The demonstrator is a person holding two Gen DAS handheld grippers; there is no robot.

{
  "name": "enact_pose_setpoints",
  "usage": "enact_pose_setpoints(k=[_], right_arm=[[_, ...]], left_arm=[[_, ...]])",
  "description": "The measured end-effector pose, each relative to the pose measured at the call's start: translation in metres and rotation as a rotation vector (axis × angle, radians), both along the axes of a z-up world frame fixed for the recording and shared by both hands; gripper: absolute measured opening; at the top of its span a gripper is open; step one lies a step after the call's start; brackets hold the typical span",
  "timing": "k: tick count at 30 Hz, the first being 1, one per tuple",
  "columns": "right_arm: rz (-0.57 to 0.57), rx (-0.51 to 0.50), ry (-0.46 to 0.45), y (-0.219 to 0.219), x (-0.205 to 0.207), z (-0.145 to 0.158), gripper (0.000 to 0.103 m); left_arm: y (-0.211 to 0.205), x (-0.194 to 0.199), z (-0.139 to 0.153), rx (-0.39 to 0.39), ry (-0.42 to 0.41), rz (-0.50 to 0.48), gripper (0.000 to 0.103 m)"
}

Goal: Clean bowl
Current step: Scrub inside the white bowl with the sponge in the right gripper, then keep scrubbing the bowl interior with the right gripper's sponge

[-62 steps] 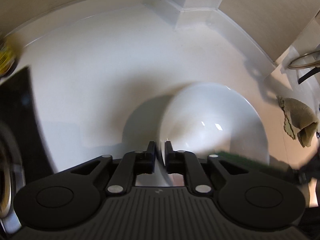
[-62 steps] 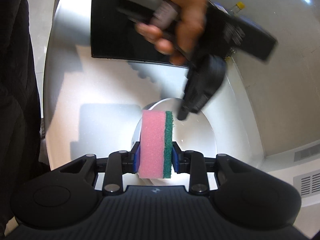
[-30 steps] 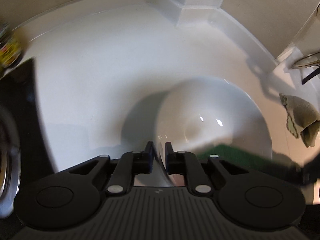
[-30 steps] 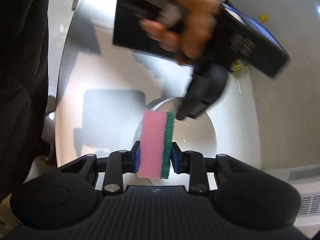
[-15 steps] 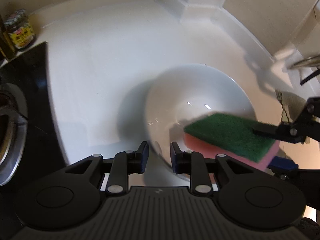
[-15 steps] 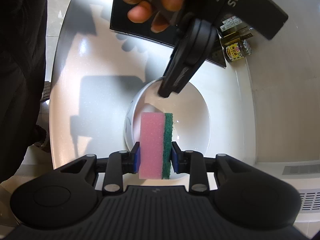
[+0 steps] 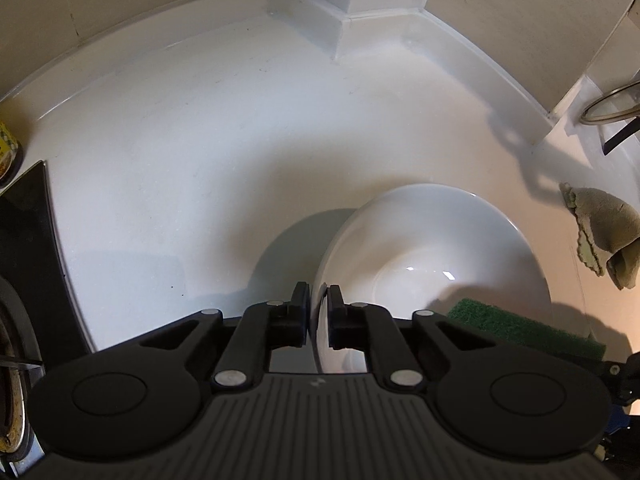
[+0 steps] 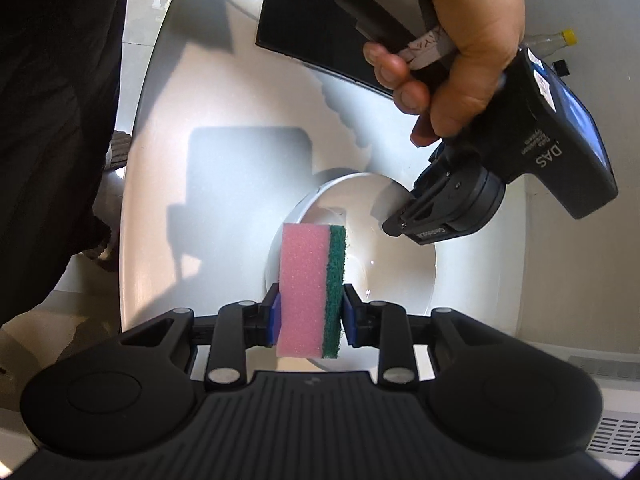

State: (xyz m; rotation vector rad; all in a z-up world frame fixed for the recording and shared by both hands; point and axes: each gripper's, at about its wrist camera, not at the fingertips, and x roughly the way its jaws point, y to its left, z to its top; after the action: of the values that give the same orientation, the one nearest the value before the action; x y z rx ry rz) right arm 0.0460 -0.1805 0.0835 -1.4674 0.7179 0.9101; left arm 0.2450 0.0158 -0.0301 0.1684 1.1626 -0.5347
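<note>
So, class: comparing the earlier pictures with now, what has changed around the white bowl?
The left gripper, open around the white ceramic bowl's rim half a second ago, has just closed on it again. The right gripper stays clamped on the pink-and-green sponge, now nearer the bowl's edge.

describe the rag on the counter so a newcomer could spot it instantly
Start at the white countertop and find the glossy white ceramic bowl near its front. Look past the bowl's right rim: a crumpled olive-drab cloth with a scalloped edge lies alone on the counter. It is the only soft, matte, dull-coloured thing there.
</note>
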Motion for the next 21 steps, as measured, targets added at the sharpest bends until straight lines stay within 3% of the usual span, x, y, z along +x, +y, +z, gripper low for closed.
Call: enact_pose_setpoints(k=[3, 5, 7, 14, 21], right_arm=[[-0.007, 0.017, -0.008, 0.007, 0.000, -0.015, 0.027], [-0.017, 0.028, -0.013, 0.015, -0.003, -0.025, 0.026], [-0.023, 0.043, -0.019, 0.014, -0.003, -0.027, 0.026], [-0.022, 0.041, -0.031, 0.015, -0.005, -0.023, 0.027], [-0.021, 0.057, -0.031, 0.017, -0.005, -0.024, 0.027]], left_arm=[[0.009, -0.016, 0.006, 0.000, -0.013, 0.042, 0.010], [0.018, -0.034, 0.015, -0.008, -0.026, 0.071, 0.023], [0.025, -0.053, 0.023, -0.037, -0.035, 0.094, 0.027], [0.035, -0.081, 0.026, -0.068, -0.031, 0.193, 0.031], [0.042, -0.083, 0.033, -0.082, -0.027, 0.221, 0.031]])
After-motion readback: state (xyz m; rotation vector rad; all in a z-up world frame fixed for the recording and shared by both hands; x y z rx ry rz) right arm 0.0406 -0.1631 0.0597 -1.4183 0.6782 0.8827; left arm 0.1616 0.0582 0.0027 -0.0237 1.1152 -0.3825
